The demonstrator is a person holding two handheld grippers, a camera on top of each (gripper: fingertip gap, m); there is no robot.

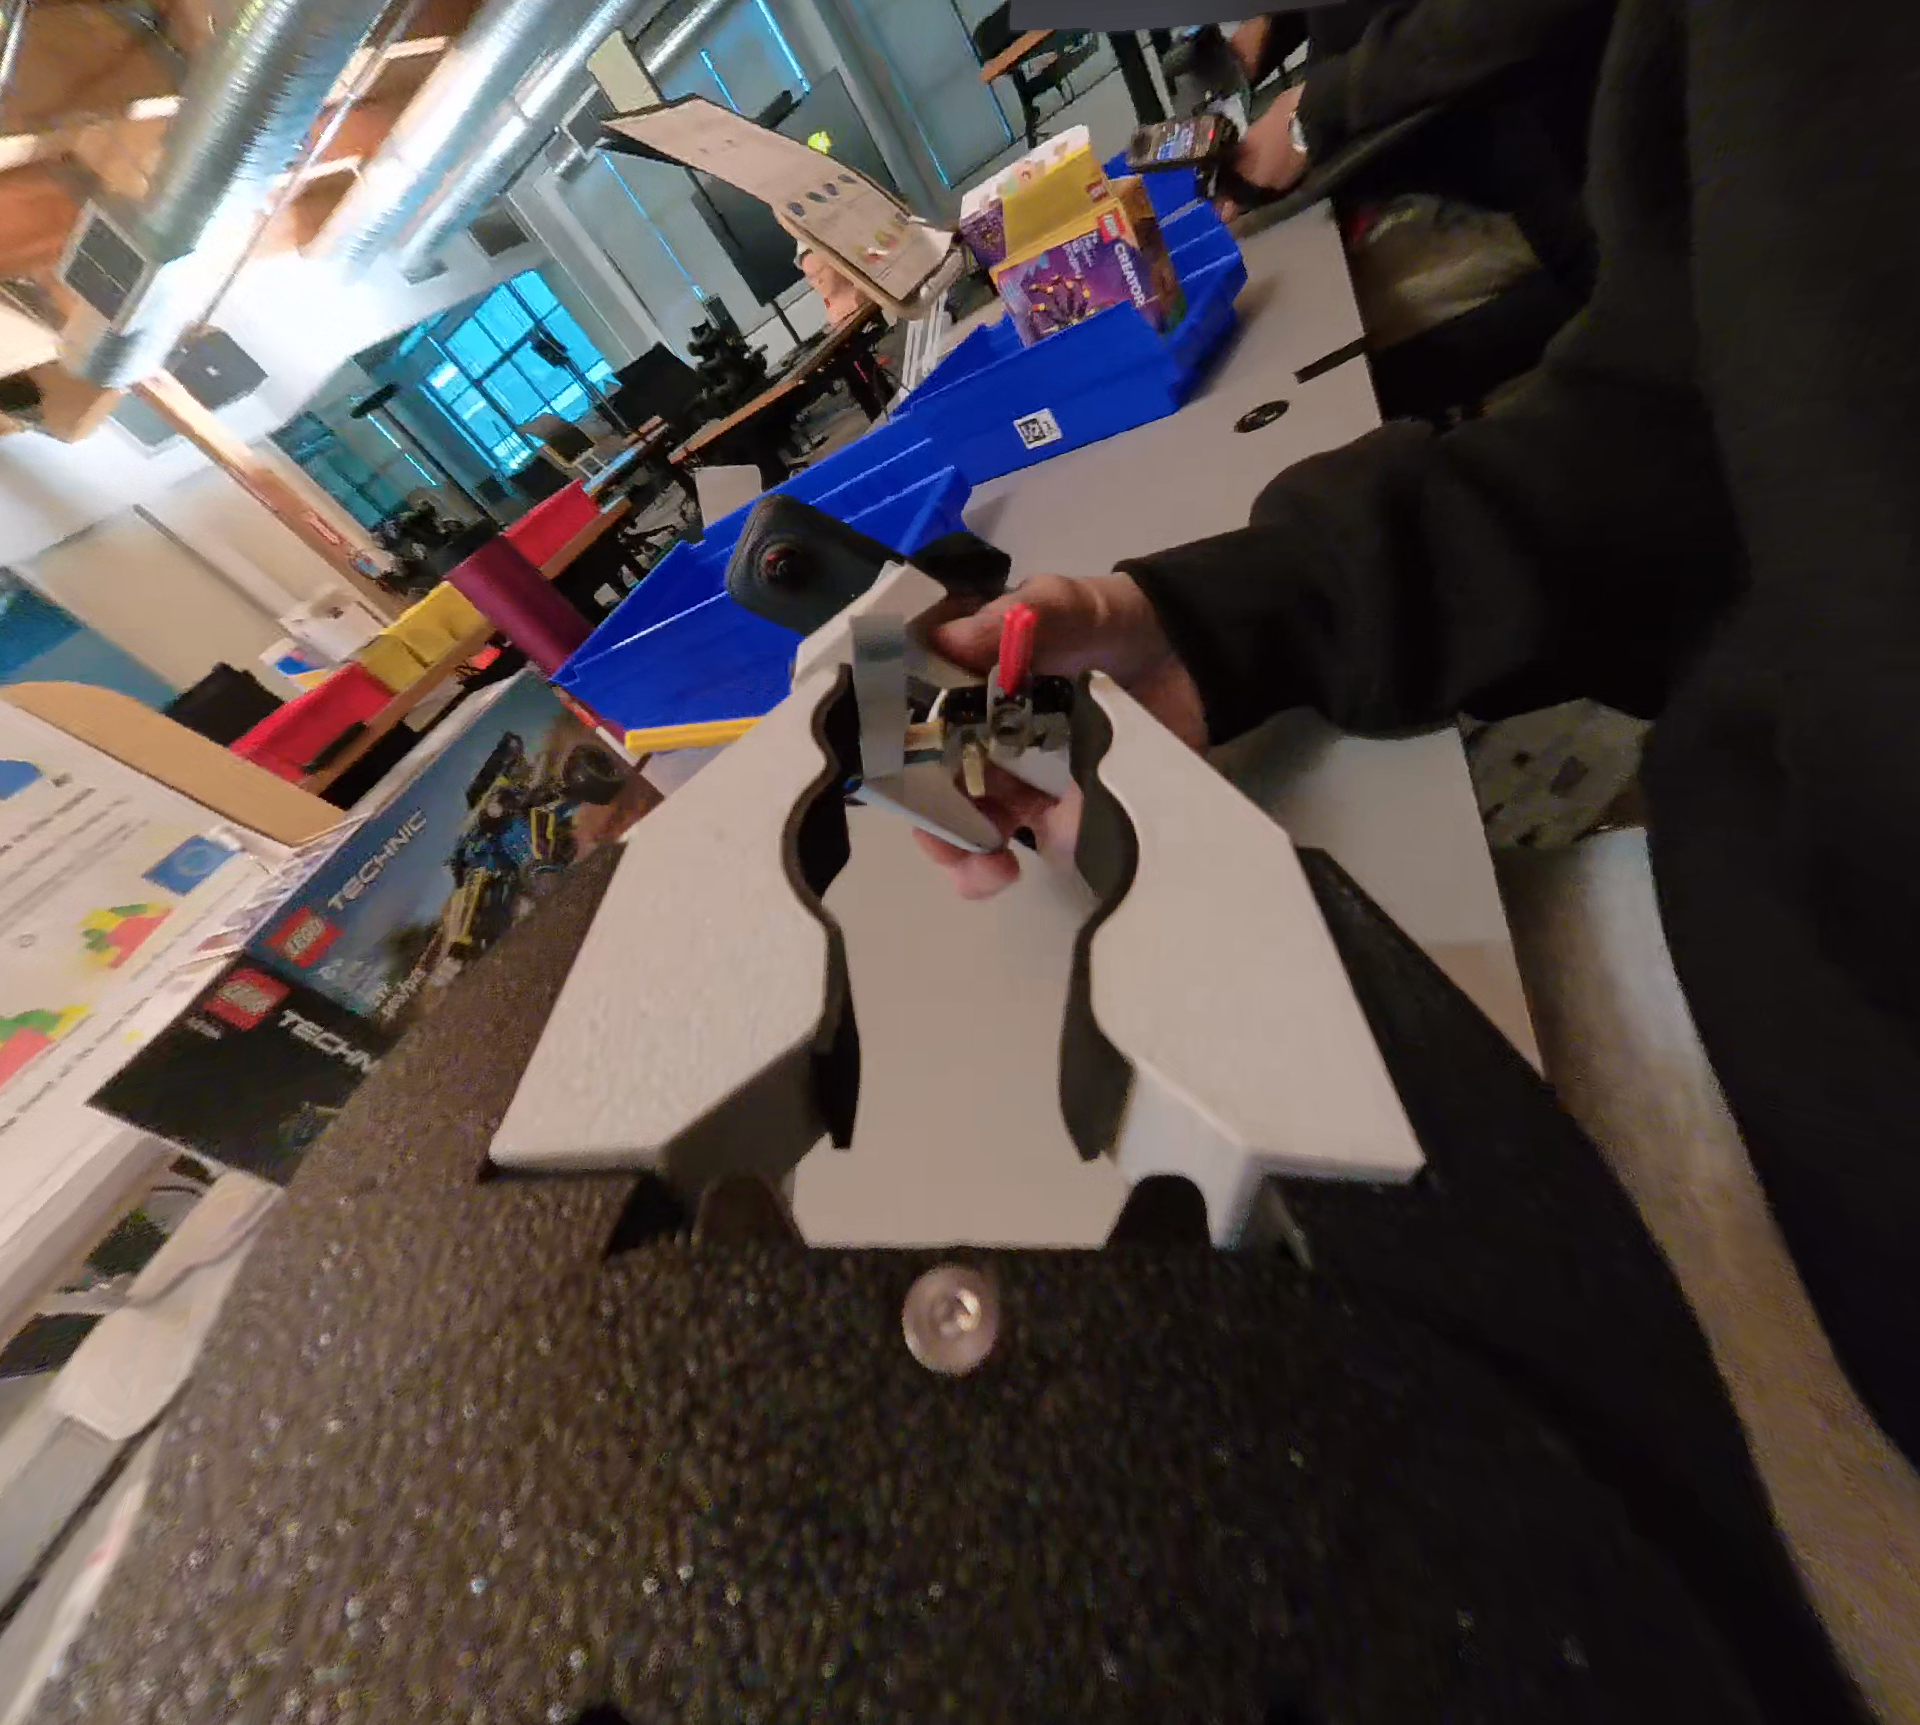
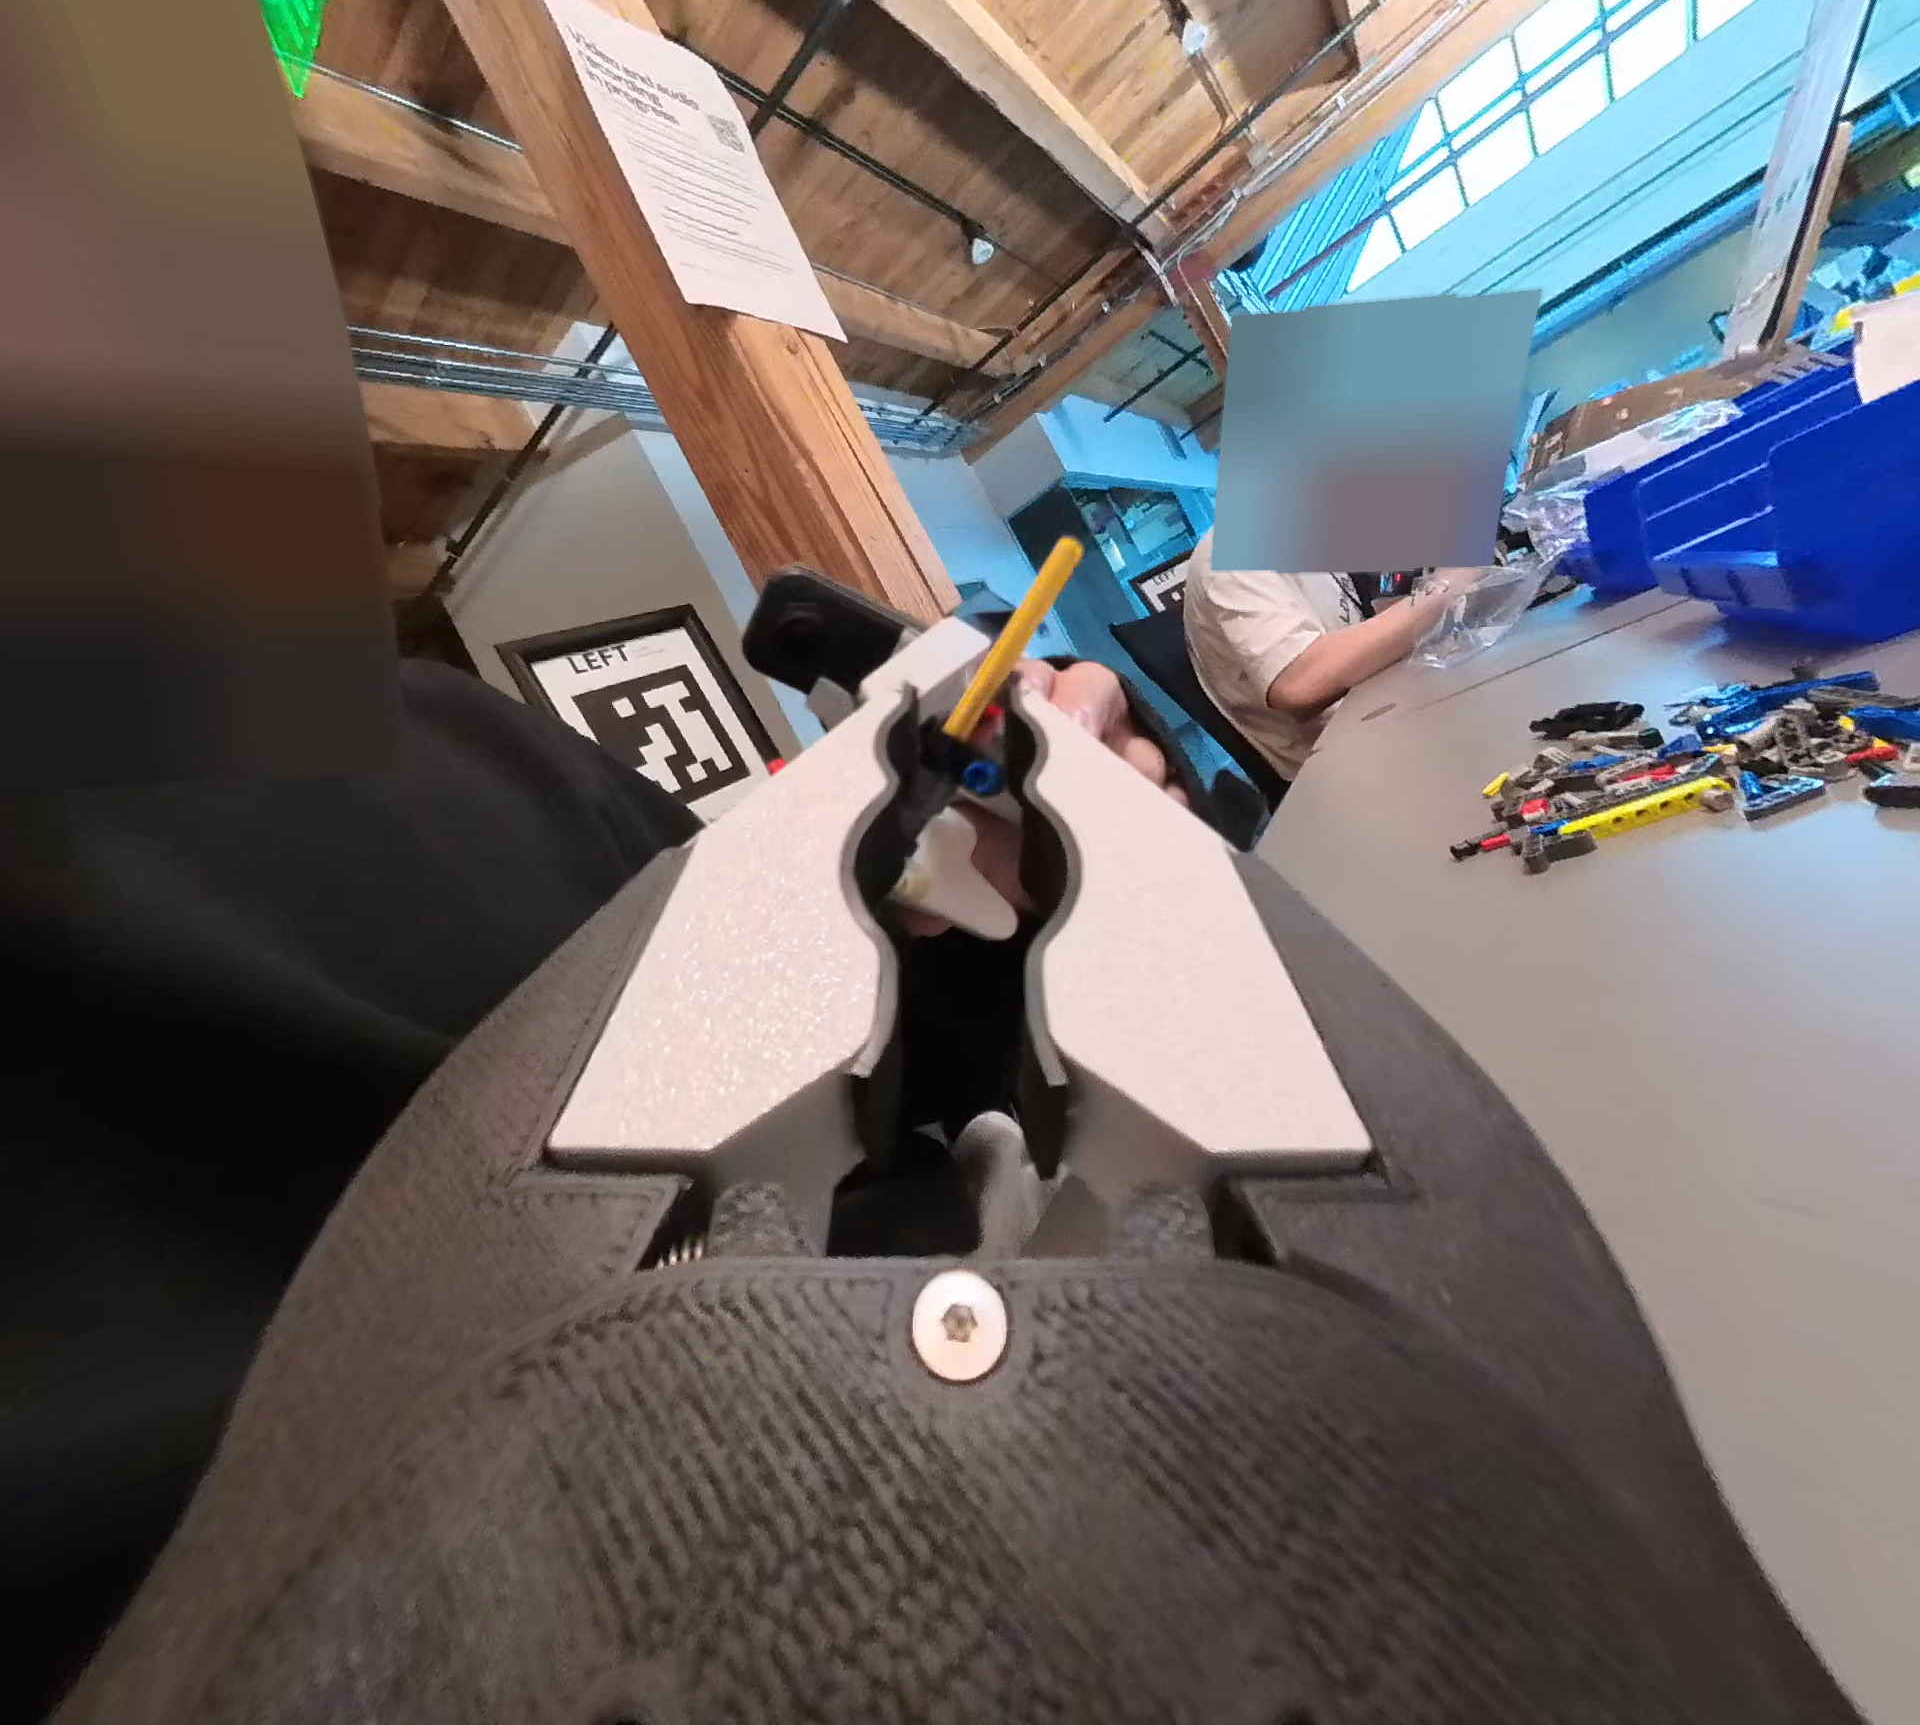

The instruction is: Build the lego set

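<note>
Left wrist view: left tool (image 1: pixel 961 740) spread wide, holding nothing. Right tool (image 1: pixel 940 730) faces it just past tips, pinching small grey assembly (image 1: pixel 1003 719); red piece (image 1: pixel 1015 634) sticks up.

Right wrist view: right tool (image 2: pixel 961 745) clenched on assembly; yellow axle (image 2: pixel 1013 636) projects up-right, away from camera. Loose parts (image 2: pixel 1704 766) on counter (image 2: pixel 1558 1052), well right.

Right gripper and small assembly, held off the table

The right gripper (image 2: pixel 961 740) closes its grey fingers (image 2: pixel 769 927) on a small lego assembly (image 2: pixel 951 766); a yellow axle (image 2: pixel 1013 636) juts toward one o'clock. Loose lego pieces (image 2: pixel 1683 766) lie at three o'clock on the grey table (image 2: pixel 1558 1104).
</note>
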